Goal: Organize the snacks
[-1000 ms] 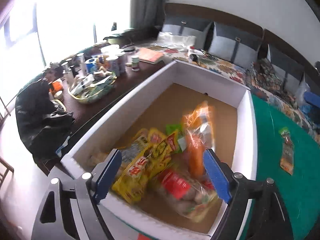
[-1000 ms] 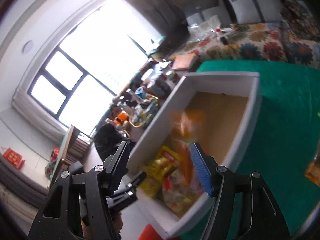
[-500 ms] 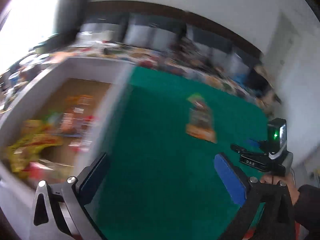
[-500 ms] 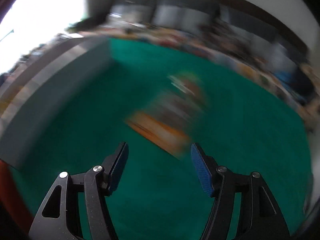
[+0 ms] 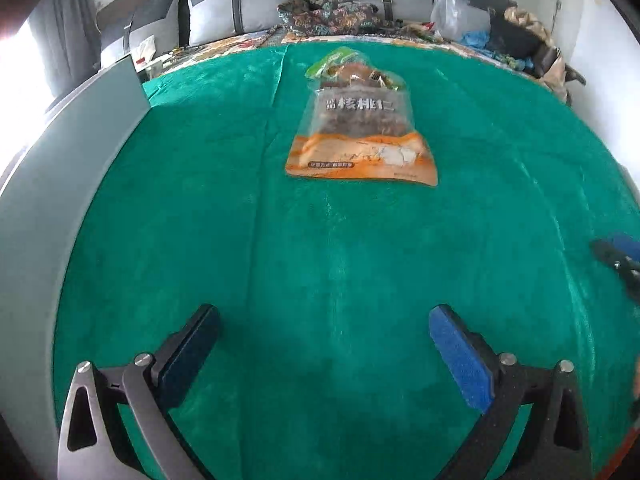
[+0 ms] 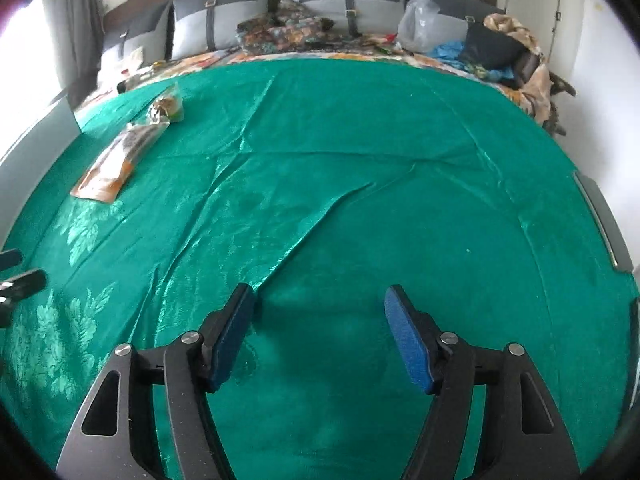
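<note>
A clear snack bag with an orange bottom band (image 5: 362, 132) lies flat on the green cloth (image 5: 320, 260), straight ahead of my left gripper (image 5: 324, 320). That gripper is open wide, well short of the bag, with nothing between its fingers. In the right wrist view the same snack bag (image 6: 116, 160) lies at the far left, with a smaller green-topped packet (image 6: 168, 106) just behind it. My right gripper (image 6: 320, 300) hovers over bare cloth, far from the bag; its jaws are opening and hold nothing.
The grey-white wall of the box (image 5: 60, 160) runs along the left edge of the cloth. Grey cushions (image 6: 224, 16), a patterned blanket and a plastic bag (image 6: 420, 24) line the back. The other gripper's tips (image 5: 616, 252) show at the right edge.
Both grippers swung away from the white box of snacks to the green cloth. The left jaws opened wider and now face the orange-banded bag; the right jaws widened a little.
</note>
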### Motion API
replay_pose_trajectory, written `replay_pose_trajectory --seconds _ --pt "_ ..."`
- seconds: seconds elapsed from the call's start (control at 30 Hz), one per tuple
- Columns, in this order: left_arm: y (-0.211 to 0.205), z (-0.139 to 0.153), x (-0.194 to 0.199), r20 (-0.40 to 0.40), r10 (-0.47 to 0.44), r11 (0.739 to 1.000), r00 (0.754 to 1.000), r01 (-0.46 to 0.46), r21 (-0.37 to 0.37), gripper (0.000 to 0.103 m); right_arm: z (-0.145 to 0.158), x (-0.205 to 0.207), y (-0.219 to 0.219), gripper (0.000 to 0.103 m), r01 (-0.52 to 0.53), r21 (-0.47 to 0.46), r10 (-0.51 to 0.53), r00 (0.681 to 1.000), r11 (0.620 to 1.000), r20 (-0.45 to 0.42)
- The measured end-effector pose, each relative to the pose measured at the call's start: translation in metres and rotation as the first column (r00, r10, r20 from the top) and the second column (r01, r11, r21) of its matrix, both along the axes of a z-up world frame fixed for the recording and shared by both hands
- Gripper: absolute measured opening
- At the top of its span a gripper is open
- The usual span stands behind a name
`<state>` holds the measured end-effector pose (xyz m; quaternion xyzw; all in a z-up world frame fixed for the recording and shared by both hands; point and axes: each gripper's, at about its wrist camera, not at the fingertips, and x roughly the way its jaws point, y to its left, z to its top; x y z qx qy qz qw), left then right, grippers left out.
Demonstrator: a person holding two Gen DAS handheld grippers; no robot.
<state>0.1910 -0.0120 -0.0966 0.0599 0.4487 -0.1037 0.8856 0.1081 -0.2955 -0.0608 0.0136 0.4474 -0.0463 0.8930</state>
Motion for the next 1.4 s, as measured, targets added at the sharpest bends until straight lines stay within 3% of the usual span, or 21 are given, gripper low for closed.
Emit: replay_pose_trajectory --seconds 0.1,0.33,1.4 --pt "0.005 -0.004 0.002 0.035 0.017 1.0 0.999 -0.017 -0.015 0.103 0.0 0.004 0.0 0.078 0.011 0.005 -0.011 1.0 1.0 -0.005" --pt "0.005 -0.006 0.006 0.03 0.016 1.0 0.999 -0.016 -0.018 0.103 -0.007 0.017 0.009 0.082 0.024 -0.002 -0.024 1.0 1.0 -0.011" --pt "0.004 -0.006 0.005 0.03 0.016 1.0 0.999 -0.015 -0.016 0.103 -0.006 0.016 0.006 0.083 0.022 0.0 -0.022 1.0 1.0 -0.01"
